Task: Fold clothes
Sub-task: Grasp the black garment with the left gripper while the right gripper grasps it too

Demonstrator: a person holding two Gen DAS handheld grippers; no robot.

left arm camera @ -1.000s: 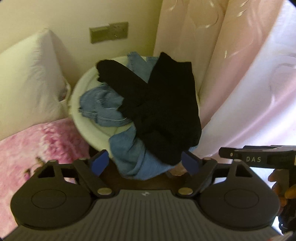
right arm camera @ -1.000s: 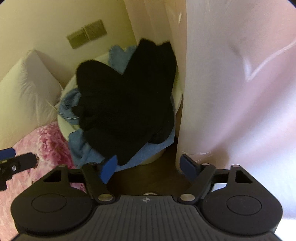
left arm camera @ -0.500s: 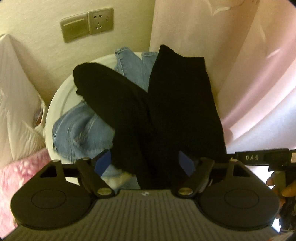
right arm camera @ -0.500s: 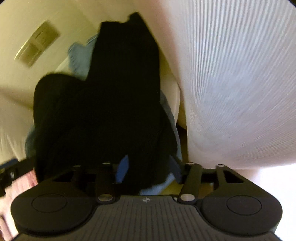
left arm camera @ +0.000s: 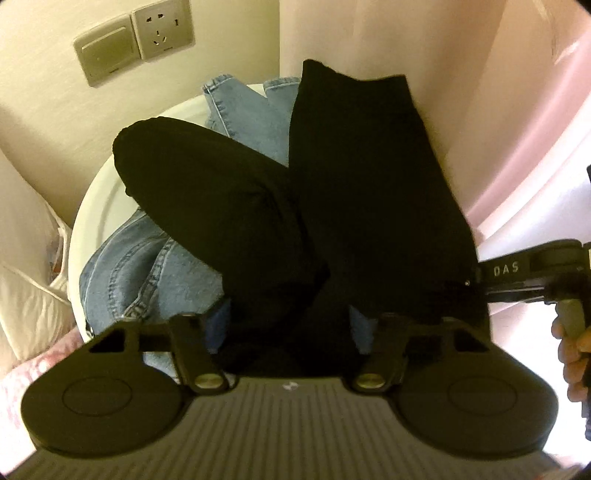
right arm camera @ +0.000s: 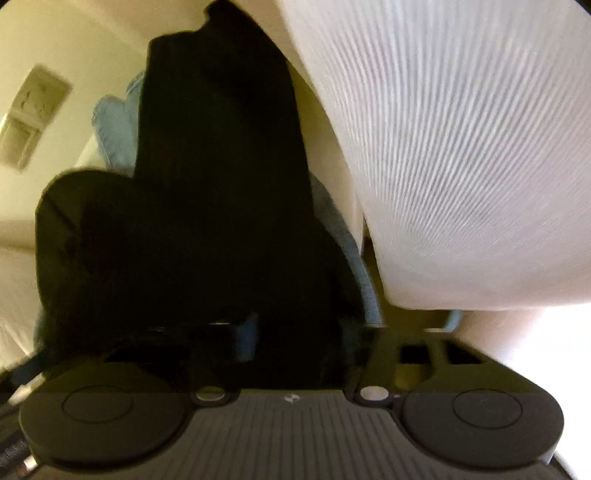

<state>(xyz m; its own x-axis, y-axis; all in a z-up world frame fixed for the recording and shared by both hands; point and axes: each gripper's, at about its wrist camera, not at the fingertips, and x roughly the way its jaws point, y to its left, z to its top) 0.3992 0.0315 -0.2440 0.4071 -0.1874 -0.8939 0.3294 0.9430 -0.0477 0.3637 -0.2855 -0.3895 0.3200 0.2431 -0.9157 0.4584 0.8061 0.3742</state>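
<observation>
1. Clothes lie heaped on a round white table (left arm camera: 79,225) that stands in the corner of a bedroom, against a cream wall.
2. A black garment (left arm camera: 332,206) lies on top of the pile, one part stretching toward the wall and another bunched out to the left.
3. Blue jeans (left arm camera: 147,273) lie under it, showing at the left of the table and again near the wall.
4. On the wall above the table sit a light switch (left arm camera: 108,60) and a power socket (left arm camera: 163,28), side by side.
5. A pale pink curtain (left arm camera: 517,92) hangs along the right side of the table; in the right wrist view it fills the upper right as a ribbed white fold (right arm camera: 461,166).
6. A white pillow (left arm camera: 26,280) is at the left edge, with a pink floral bedcover (left arm camera: 22,373) just below it.
7. The left gripper (left arm camera: 288,328) is down at the near edge of the pile, its fingers spread wide with black cloth lying between them.
8. The right gripper (right arm camera: 303,332) is pressed into the same black garment; its fingers stand apart with dark cloth between them, but the view is blurred and I cannot tell whether they pinch it.
9. From the left wrist view the right gripper's side comes in from the right edge and meets the black garment's right border, with the right hand (left arm camera: 570,354) on its handle.
</observation>
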